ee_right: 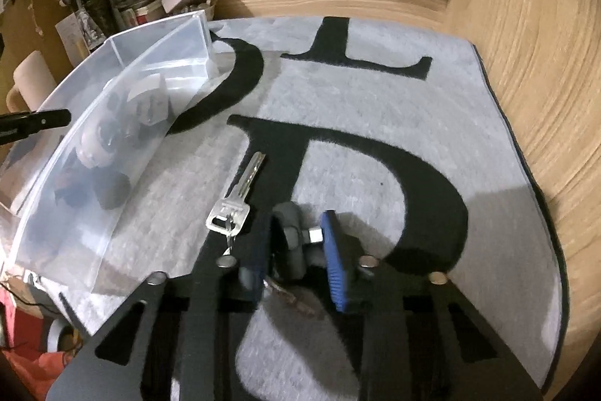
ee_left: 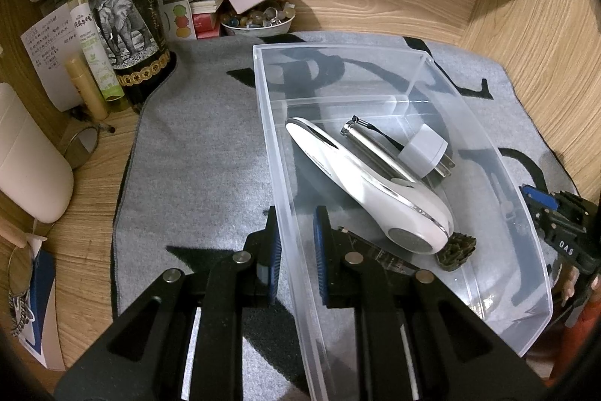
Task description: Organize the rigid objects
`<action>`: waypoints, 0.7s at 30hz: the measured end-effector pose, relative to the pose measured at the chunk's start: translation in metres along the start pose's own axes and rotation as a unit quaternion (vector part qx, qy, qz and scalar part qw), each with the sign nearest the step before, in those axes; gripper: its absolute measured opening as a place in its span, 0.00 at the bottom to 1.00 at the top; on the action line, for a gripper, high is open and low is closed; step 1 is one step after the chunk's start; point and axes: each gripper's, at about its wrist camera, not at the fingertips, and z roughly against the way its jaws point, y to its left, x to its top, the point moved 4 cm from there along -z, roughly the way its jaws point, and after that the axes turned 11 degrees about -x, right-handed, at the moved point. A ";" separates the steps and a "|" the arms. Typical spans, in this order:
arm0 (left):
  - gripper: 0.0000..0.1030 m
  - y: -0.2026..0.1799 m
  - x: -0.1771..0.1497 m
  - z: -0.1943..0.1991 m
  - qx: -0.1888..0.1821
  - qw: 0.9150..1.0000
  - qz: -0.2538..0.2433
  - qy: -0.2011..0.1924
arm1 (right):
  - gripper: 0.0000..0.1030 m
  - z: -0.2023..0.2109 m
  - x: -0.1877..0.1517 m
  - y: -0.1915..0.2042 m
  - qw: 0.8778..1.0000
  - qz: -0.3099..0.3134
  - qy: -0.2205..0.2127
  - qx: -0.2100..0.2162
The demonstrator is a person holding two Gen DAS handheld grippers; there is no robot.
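Observation:
A clear plastic bin (ee_left: 499, 175) stands on a grey mat with black letters (ee_left: 195, 145). In it lie a white handheld device (ee_left: 360, 175), a silver metal tube (ee_left: 375, 149), a white plug adapter (ee_left: 426, 149) and a small dark object (ee_left: 456, 248). My left gripper (ee_left: 296, 243) straddles the bin's left wall, one finger on each side, touching or nearly so. My right gripper (ee_right: 296, 243) is closed around a dark knob with a metal stud (ee_right: 291, 235) on the mat. A silver key (ee_right: 236, 198) lies just left of it. The bin (ee_right: 124, 138) also shows in the right wrist view.
A dark wine bottle (ee_left: 124, 6), spray bottles, papers, boxes and a bowl of stones (ee_left: 259, 19) crowd the back left. A white cylinder (ee_left: 26, 156) stands at the left. Wooden walls close off the back and right (ee_right: 526, 62).

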 end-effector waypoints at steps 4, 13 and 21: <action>0.14 0.001 0.001 0.000 -0.001 1.000 0.001 0.000 | 0.23 0.002 0.005 -0.005 1.000 -0.022 -0.005 0.008; 0.14 0.001 0.001 0.000 -0.001 1.000 0.001 0.000 | 0.23 0.040 0.040 0.007 0.996 -0.023 -0.076 0.026; 0.14 -0.001 0.001 0.000 -0.001 1.000 0.001 0.000 | 0.23 0.068 0.070 0.054 0.989 0.008 -0.126 0.082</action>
